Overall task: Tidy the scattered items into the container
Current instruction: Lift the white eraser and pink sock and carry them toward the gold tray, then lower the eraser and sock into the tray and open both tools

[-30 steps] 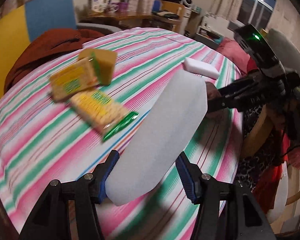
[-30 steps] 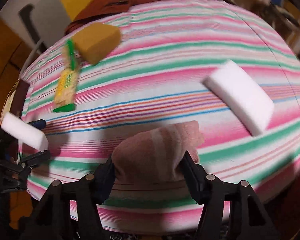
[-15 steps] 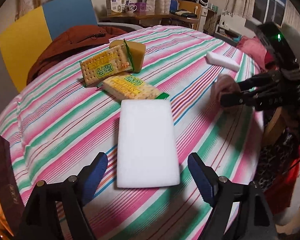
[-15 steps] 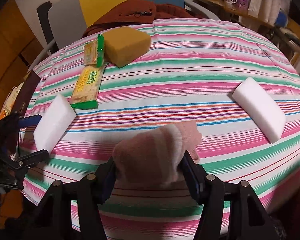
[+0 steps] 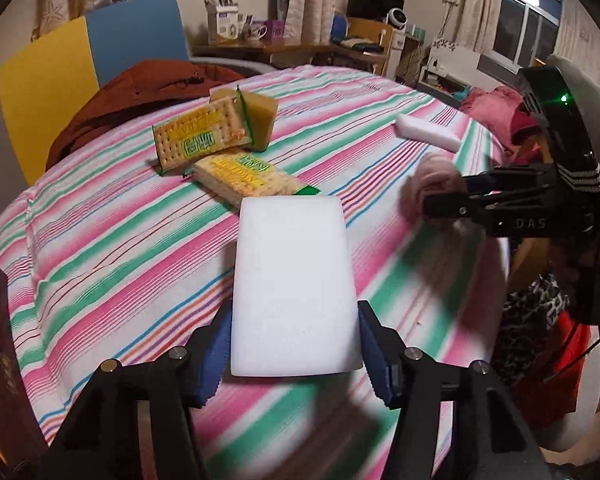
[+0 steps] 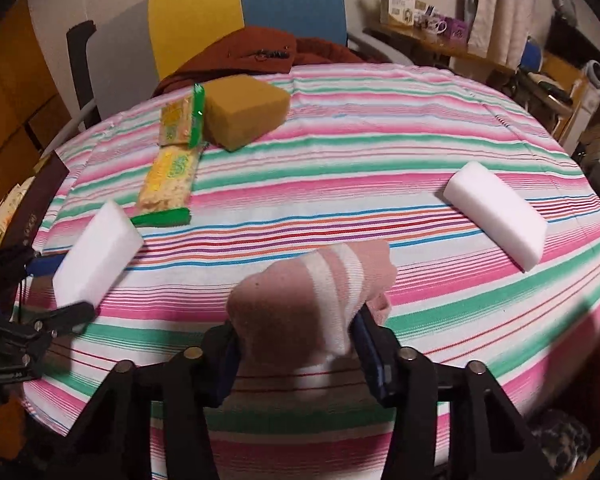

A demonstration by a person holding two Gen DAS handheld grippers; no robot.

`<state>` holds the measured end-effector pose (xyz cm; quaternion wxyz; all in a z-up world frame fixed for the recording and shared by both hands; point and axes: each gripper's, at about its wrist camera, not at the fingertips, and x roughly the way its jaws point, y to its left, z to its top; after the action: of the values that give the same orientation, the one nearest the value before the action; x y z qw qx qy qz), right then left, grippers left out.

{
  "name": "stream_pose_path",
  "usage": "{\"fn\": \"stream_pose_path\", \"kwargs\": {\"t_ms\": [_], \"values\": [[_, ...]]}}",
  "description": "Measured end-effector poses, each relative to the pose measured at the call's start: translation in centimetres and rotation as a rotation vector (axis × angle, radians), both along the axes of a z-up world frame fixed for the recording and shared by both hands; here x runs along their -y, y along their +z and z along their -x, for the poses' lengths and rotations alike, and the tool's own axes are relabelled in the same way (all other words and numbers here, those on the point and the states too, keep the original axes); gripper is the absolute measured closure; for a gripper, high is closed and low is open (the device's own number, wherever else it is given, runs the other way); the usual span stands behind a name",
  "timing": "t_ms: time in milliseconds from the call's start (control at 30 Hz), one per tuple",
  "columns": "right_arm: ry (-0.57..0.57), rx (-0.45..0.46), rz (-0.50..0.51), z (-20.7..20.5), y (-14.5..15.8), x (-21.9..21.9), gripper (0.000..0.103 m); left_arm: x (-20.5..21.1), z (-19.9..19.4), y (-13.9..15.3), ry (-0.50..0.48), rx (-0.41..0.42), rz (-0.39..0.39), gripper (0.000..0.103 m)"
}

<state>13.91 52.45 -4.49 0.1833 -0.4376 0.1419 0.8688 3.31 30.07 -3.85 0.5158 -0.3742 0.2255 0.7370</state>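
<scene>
While both tools carry a load above the striped cloth point(image 6: 380, 160), neither item has reached a container, and no container can be identified with certainty in either view; a dark box edge point(image 6: 36, 196) at the table's left rim may be it, but that is a judgement only.

Left gripper point(image 5: 294, 354): clamped on a white sponge point(image 5: 294, 280). The blue pads point(image 5: 216, 354) press the long sides near the rear end, so most of the block projects forward, lying flat and level. The right wrist view confirms it is off the cloth, the block point(image 6: 96, 252) casting a shadow beneath.

Right gripper point(image 6: 296, 352): clenched on a pink sock point(image 6: 312, 292), bunched into a wad between the pads. The grip bites the middle of the bundle, which keeps loose ends from trailing; one fold hangs out to the right.

Items remaining on the cloth:
- second white sponge point(image 6: 496, 216), far right, well apart from the rest;
- two cracker packs, one point(image 5: 202, 136) leaning tilted against the yellow sponge point(image 6: 244, 110), the other point(image 5: 252, 178) lying flat just in front;
- yellow sponge, resting flat beside a brown jacket point(image 6: 256, 52) on the chair behind.

Assessment: task is at an early stage, with two items in transit and four untouched. Risk noted: the sock is soft and could slip out.
</scene>
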Motion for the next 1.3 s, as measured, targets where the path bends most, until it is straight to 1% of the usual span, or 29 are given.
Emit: {"fn": "stream_pose_path", "kwargs": {"t_ms": [33, 100, 200, 267, 367, 433, 500, 567, 667, 700, 767, 833, 867, 933, 1000, 1100, 1167, 1300], "values": [[0.010, -0.012, 0.005, -0.1, 0.0, 0.5, 0.055, 0.2, -0.1, 0.0, 0.006, -0.002, 0.000, 0.043], [0.022, -0.032, 0.001, -0.1, -0.2, 1.6, 0.055, 0.9, -0.4, 0.0, 0.022, 0.018, -0.006, 0.044], [0.045, -0.086, 0.030, -0.2, -0.3, 2.9, 0.056, 2.1, -1.3, 0.4, 0.046, -0.008, -0.024, 0.043], [0.068, -0.120, 0.045, -0.1, -0.3, 3.9, 0.056, 2.8, -1.6, 0.6, 0.062, -0.003, -0.043, 0.043], [0.098, -0.131, 0.054, 0.6, -0.8, 5.6, 0.056, 3.8, -1.8, 0.4, 0.115, -0.038, -0.022, 0.043], [0.094, -0.123, 0.014, 0.9, -1.0, 6.4, 0.056, 4.1, -1.8, 0.2, 0.132, -0.048, -0.018, 0.043], [0.084, -0.126, 0.013, 1.0, -1.1, 6.7, 0.056, 4.3, -1.6, 0.1, 0.161, -0.064, -0.016, 0.043], [0.083, -0.125, -0.003, 1.0, -1.1, 7.1, 0.056, 4.0, -1.5, 0.1, 0.159, -0.070, -0.016, 0.043], [0.075, -0.135, 0.002, 0.8, -1.2, 7.1, 0.056, 2.9, -1.5, 0.0, 0.148, -0.089, -0.017, 0.042], [0.074, -0.139, 0.006, 0.8, -1.2, 7.0, 0.054, 2.4, -1.3, -0.2, 0.143, -0.073, -0.013, 0.042], [0.068, -0.154, 0.023, 0.5, -1.3, 6.7, 0.053, 2.2, -1.2, -0.4, 0.148, -0.049, -0.020, 0.042], [0.068, -0.163, 0.028, 0.4, -1.3, 6.6, 0.053, 2.0, -1.3, -0.8, 0.145, -0.063, -0.008, 0.042], [0.070, -0.169, 0.030, 0.4, -1.4, 6.6, 0.053, 2.0, -1.2, -1.1, 0.145, -0.055, -0.006, 0.043], [0.069, -0.178, 0.028, 0.3, -1.4, 6.6, 0.053, 2.4, -1.4, -1.0, 0.145, -0.045, -0.022, 0.044], [0.073, -0.180, 0.006, 0.2, -1.5, 6.9, 0.054, 2.8, -1.9, -0.4, 0.140, -0.052, -0.034, 0.044], [0.075, -0.194, -0.017, 0.1, -1.5, 7.2, 0.055, 3.9, -3.0, 1.3, 0.139, -0.078, -0.083, 0.044], [0.069, -0.213, -0.003, -0.2, -1.5, 7.0, 0.055, 4.8, -3.5, 2.6, 0.150, -0.087, -0.120, 0.044], [0.072, -0.241, 0.023, -0.4, -1.5, 7.2, 0.056, 7.6, -4.0, 5.1, 0.211, -0.116, -0.184, 0.044]]}}
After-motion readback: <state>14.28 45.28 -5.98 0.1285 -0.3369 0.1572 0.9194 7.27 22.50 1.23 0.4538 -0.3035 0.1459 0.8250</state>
